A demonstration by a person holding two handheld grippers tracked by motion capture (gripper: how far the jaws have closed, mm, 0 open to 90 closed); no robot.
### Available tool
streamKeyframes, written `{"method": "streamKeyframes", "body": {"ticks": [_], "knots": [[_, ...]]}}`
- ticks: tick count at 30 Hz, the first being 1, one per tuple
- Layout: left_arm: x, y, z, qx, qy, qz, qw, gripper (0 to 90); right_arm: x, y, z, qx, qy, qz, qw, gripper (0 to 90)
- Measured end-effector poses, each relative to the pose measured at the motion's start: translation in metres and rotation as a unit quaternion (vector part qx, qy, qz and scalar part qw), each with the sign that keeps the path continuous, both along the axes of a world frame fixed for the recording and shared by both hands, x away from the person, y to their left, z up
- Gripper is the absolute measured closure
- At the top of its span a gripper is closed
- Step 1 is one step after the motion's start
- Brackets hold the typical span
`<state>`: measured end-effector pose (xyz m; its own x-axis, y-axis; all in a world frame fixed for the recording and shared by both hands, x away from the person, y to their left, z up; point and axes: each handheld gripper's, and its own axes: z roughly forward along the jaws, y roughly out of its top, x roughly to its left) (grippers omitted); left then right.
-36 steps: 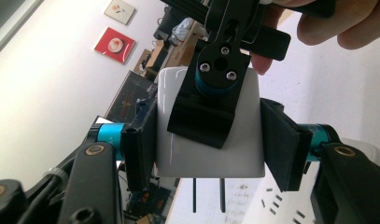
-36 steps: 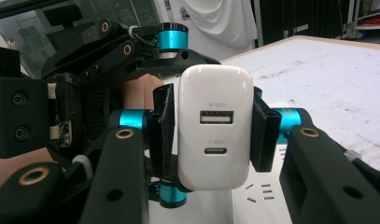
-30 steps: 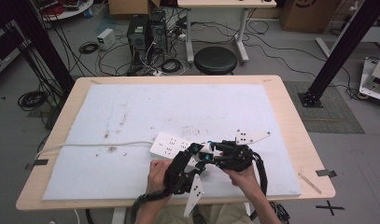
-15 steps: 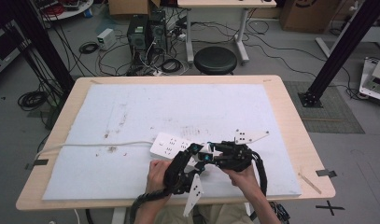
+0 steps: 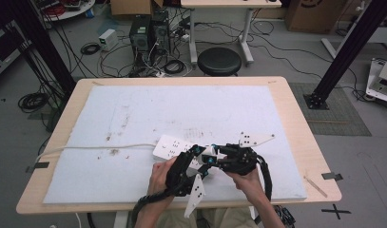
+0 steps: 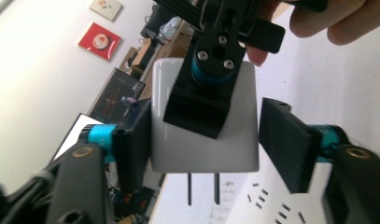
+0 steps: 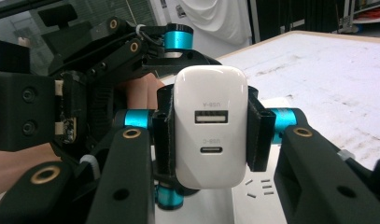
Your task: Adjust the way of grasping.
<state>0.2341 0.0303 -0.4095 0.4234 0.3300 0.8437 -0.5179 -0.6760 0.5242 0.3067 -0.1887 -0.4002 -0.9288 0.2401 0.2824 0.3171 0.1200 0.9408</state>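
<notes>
we have the white usb charger clamped across its narrow sides by the right gripper, pads pressed flat against it, while the left gripper has just been letting its jaws spread: one pad sits against the charger's side, the other stands clear at its 3 o'clock. so the hand-over looks done, and the right gripper carries the load.

in the high view the charger hangs between the two grippers near the front edge of the table, toward 6 o'clock, just above the near end of the white power strip.

to do this step well, we should keep the right grip steady, let the left jaws open fully before drawing that hand back, and pull it straight away so no pad drags the body askew. then we line the prongs up over a socket row and press squarely, without rocking.

the charger's long axis runs from port face to prongs. in the left gripper view the two prongs point to 6 o'clock, toward the strip's slots; in the right gripper view the port face looks straight back at us, labels upside down. whether the prongs are already square to a socket we can't quite tell from above.
</notes>
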Motion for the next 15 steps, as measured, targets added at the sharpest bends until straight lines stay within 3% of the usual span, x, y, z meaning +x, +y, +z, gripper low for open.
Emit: {"method": "streamKeyframes", "body": {"ticks": [4,5,9,13,14,15], "knots": [[0.0,0.0,0.002,-0.008,0.004,-0.002,1.0,25.4,0.0,0.0,0.0,-0.001,-0.001,0.0,1.0,63.3],[0.0,0.001,0.003,-0.011,0.016,-0.008,0.9998,22.2,0.0,0.0,0.0,-0.001,-0.002,0.0,1.0,63.3],[0.0,0.003,0.005,-0.025,0.026,-0.014,0.9993,20.8,-0.001,-0.001,0.001,-0.004,-0.003,-0.004,1.0,63.3],[0.001,0.011,0.01,-0.048,0.062,-0.026,0.9965,20.6,0.0,-0.004,0.001,-0.008,-0.011,-0.014,0.9998,63.3],[0.001,0.011,0.01,-0.048,0.062,-0.026,0.9965,20.6,0.0,-0.004,0.001,-0.008,-0.011,-0.014,0.9998,63.3],[0.003,0.016,0.01,-0.068,0.079,-0.026,0.9942,20.6,0.0,-0.006,0.001,-0.007,-0.014,-0.022,0.9996,63.3]]}}
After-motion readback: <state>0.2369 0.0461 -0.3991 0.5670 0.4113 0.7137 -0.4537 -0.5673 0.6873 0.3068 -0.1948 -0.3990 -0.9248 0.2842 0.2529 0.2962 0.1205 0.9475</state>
